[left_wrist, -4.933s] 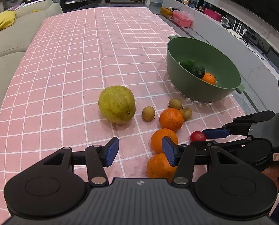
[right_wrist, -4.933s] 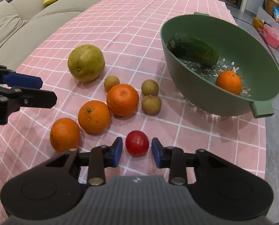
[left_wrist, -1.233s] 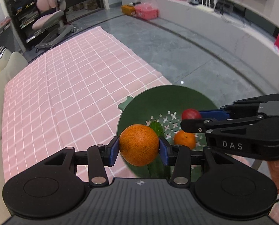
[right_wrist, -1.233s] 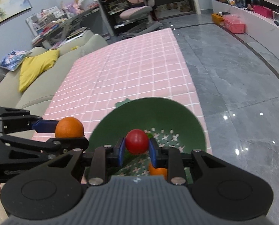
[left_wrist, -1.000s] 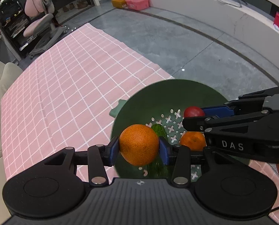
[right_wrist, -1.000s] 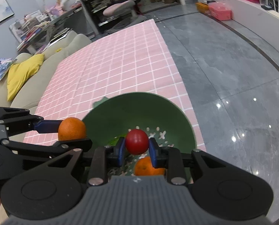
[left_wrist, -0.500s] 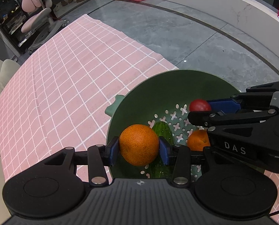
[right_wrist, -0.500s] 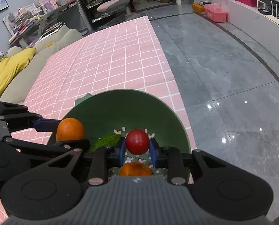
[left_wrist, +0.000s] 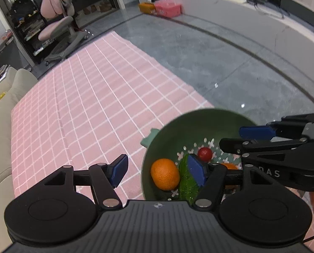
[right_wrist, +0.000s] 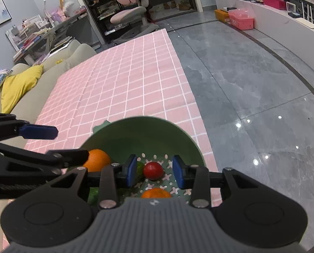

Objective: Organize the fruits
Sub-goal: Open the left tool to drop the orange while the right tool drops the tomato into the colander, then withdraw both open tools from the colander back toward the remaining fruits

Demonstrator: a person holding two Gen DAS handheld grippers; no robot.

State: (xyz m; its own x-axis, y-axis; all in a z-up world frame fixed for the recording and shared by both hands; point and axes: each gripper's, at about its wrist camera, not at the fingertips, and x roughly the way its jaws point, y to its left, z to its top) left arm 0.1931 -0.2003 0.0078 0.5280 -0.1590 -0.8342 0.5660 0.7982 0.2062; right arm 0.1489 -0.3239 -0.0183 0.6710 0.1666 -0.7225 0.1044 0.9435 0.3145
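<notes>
Left wrist view: grey polished stone floor (left_wrist: 230,63) with lamp glints, a white curved counter along the far wall, a pink swivel chair (left_wrist: 55,21) by dark shelving, a beige sofa (left_wrist: 1,97) at the left edge. A pink cloth (left_wrist: 89,105) with a white grid, flat apart from one long crease, covers the table. On its near right corner sits a green colander (left_wrist: 199,122), round, matte plastic, cross-shaped holes in the bottom, a stub handle on the left rim. Inside: an orange (left_wrist: 165,174) with dimpled skin against the left wall, a dark knobbly cucumber (left_wrist: 185,181) next to it, a small glossy red fruit (left_wrist: 204,153) on the holes, a second orange mostly hidden behind the right finger. Left gripper (left_wrist: 158,170) has just been opening; blue pads stand wide, nothing between them, the orange lies loose below. Right gripper's black linkage comes in from the right above the colander. Right wrist view: same floor and cloth, yellow cushion (right_wrist: 20,84) on the sofa, cluttered desk, framed picture on the grey wall, pink bin (right_wrist: 241,21) by the counter. Right gripper (right_wrist: 153,170) has just been opening too; pads clear of the red fruit (right_wrist: 153,170), which sits in the colander (right_wrist: 148,130) bottom. One orange (right_wrist: 97,160) at the left wall, another (right_wrist: 156,193) near the lower edge. Left gripper's arm crosses at left.
</notes>
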